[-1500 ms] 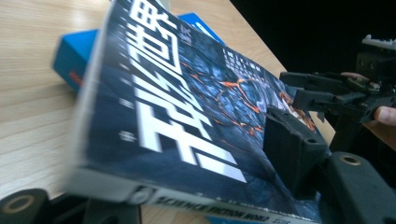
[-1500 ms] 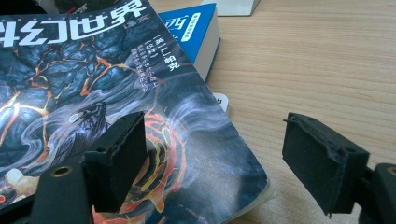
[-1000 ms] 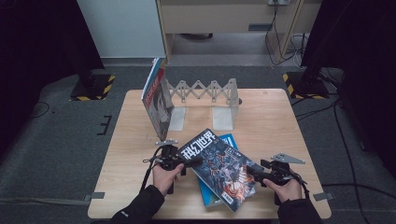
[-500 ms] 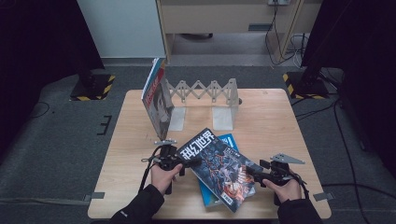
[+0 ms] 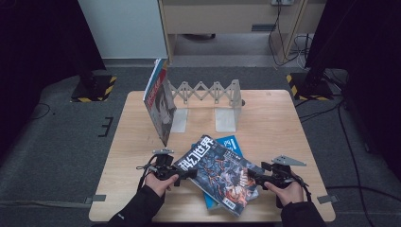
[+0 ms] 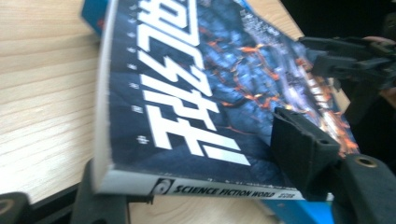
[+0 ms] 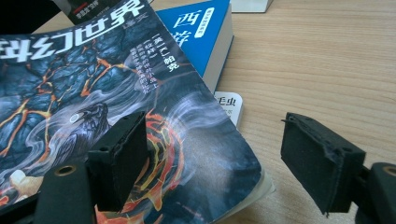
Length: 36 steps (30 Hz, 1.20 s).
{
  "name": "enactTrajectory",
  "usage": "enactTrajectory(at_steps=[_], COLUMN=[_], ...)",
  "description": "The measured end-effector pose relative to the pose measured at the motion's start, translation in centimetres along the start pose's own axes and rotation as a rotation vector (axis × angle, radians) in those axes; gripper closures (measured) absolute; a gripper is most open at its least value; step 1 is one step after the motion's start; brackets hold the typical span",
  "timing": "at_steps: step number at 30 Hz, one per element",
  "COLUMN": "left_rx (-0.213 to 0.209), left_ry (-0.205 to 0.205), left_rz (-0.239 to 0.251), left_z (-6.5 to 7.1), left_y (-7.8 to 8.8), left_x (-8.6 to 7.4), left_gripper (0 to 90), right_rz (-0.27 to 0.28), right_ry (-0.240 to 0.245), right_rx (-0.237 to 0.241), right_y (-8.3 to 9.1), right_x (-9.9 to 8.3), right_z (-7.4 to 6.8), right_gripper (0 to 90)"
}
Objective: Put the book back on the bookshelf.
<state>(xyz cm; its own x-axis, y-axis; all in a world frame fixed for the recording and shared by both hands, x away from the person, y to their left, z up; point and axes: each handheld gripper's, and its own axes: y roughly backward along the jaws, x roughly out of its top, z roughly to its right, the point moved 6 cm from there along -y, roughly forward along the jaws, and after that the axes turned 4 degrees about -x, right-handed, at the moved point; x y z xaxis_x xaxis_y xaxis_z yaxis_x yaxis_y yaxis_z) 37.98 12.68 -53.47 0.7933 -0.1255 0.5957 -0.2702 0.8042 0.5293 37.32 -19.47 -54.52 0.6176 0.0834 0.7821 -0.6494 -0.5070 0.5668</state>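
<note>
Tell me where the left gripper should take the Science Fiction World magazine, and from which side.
Grip the magazine at its spine corner, coming in level from the left edge. That bound edge looks stiff and is lifted clear of the table, unlike the floppy open pages near the right gripper. The left gripper, whose jaws have just been opening, already straddles the spine, pads not pressing.

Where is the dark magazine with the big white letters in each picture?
High view: the dark magazine lies low and centre, between both grippers.
Left gripper view: it spans the middle, spine nearest.
Right gripper view: it covers the left half.
Shared landmark: the blue book beneath it.
</note>
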Motion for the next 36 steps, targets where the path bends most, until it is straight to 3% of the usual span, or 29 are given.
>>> enactTrajectory(at_steps=[4,6,8,11,15,18,23,25,28,31,34,36], left_rx=[0.036,0.059,0.045,0.009,-0.029,-0.069,-0.081,-0.08,-0.098,-0.123,-0.165,-0.187], left_ry=[-0.007,-0.022,-0.006,-0.015,-0.029,-0.009,0.018,0.024,0.056,0.052,0.02,0.024], left_rz=[-0.014,0.011,0.035,-0.003,-0.032,-0.058,-0.063,-0.06,-0.052,-0.024,0.003,0.003], left_z=[-1.5,-2.4,-2.9,-3.2,-2.9,-2.6,-2.5,-2.5,-2.4,-1.8,-0.8,-0.3], left_y=[0.0,0.1,0.2,-0.2,-0.7,-1.1,-1.3,-1.0,-0.3,0.4,0.9,0.6], left_x=[0.5,1.0,1.5,1.4,1.3,1.0,1.0,1.1,1.2,1.2,1.5,1.5], left_gripper=[29.7,29.6,28.3,27.5,30.0,30.9,32.2,35.2,47.8,54.7,54.7,50.4], right_rz=[-0.003,-0.004,-0.005,-0.004,-0.006,-0.006,-0.006,-0.007,-0.001,0.003,0.008,0.01], right_ry=[0.0,0.0,0.006,0.006,0.007,0.007,0.006,0.008,0.008,0.014,0.012,0.014], right_rx=[0.006,0.011,0.009,0.01,0.01,0.01,0.008,0.009,0.0,-0.006,-0.006,-0.007], right_y=[-0.1,-0.1,-0.1,-0.1,-0.1,-0.1,-0.1,-0.2,-0.2,-0.2,-0.2,-0.3], right_x=[0.0,0.0,0.0,0.0,0.0,0.0,0.0,0.0,0.0,0.0,0.0,0.0], right_z=[-0.1,-0.2,-0.2,-0.2,-0.2,-0.2,-0.2,-0.2,-0.2,-0.1,-0.2,-0.3], right_gripper=[22.8,22.9,22.9,22.8,22.8,22.7,22.8,22.7,22.8,22.9,23.2,23.2])
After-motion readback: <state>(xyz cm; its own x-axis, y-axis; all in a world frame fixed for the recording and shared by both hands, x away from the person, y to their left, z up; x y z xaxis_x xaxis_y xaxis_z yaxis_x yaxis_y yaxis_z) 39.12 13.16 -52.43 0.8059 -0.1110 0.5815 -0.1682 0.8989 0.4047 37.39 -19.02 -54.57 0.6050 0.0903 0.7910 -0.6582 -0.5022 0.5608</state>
